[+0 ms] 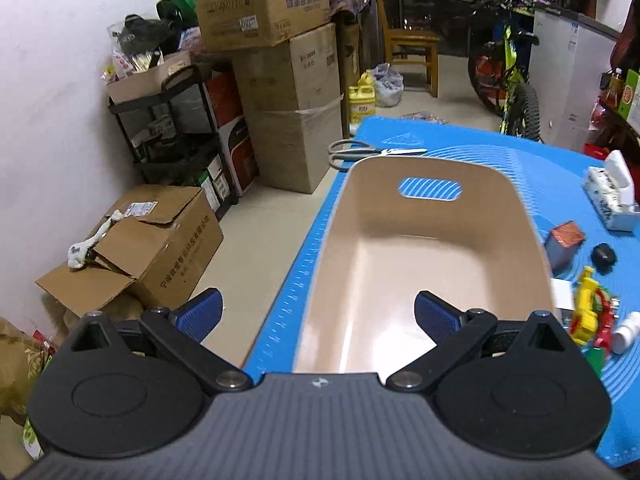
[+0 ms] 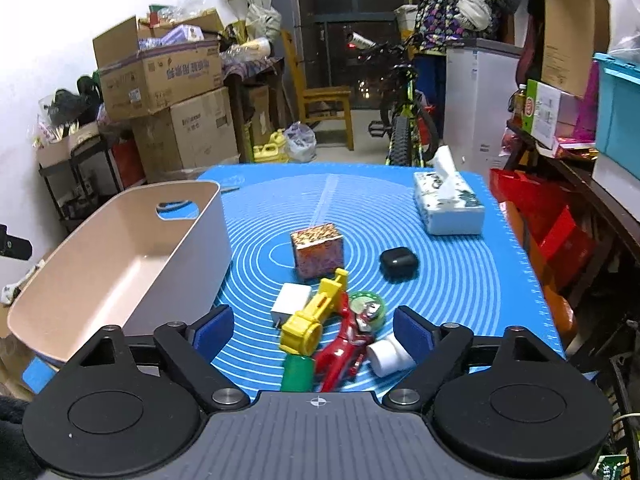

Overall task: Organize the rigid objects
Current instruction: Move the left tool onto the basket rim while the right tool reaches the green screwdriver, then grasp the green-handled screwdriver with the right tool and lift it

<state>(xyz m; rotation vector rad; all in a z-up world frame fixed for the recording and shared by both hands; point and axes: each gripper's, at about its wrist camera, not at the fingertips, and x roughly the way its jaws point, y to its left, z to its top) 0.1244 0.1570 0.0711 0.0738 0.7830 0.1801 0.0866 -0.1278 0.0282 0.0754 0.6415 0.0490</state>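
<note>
Left gripper (image 1: 318, 312) is hanging with jaws apart and holding nothing over my beige bin (image 1: 436, 184) on the blue mat (image 1: 520, 168). Right gripper (image 2: 313, 330) is hovering, jaws spread and gripping nothing, above the yellow toy (image 2: 310, 320), red toy (image 2: 344, 344) and white bottle (image 2: 388, 354), the bin (image 2: 120, 240) sitting left of them.

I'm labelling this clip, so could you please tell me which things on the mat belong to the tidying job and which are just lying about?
Part of the job:
- beige bin, empty
- patterned box
- black case
- white charger
- yellow toy
- red toy
- white bottle
- green cap

Probably just lying about:
- tissue box
- scissors
- blue mat
</note>
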